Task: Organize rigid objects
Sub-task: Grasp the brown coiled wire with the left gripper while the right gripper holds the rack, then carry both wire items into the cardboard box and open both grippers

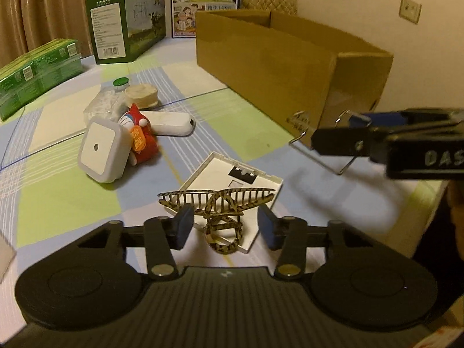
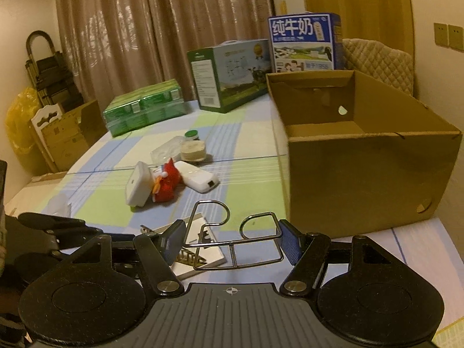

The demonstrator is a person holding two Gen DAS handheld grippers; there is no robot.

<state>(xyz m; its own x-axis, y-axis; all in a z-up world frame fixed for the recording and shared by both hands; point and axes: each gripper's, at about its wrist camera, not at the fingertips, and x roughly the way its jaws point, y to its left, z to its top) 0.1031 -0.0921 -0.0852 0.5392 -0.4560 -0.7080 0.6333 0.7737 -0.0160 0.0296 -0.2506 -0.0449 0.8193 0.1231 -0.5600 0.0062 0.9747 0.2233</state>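
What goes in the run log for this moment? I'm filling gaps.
left gripper: open around hair claw | right gripper: holding wire rack | cardboard box: nothing visible inside

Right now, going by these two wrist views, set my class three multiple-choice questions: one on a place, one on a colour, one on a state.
1. Where does the hair clip lie?
A. on the white square panel
B. inside the cardboard box
C. on the green packs

2. What colour is the small bottle's cap?
A. red
B. green
C. blue

3. How does the left gripper stand?
A. shut on the clip
B. open, either side of the clip
C. out of view

Answers:
1 A: the clip rests on the panel.
2 B: the cap is plainly green.
3 B: its fingers stand apart, with the clip between them.
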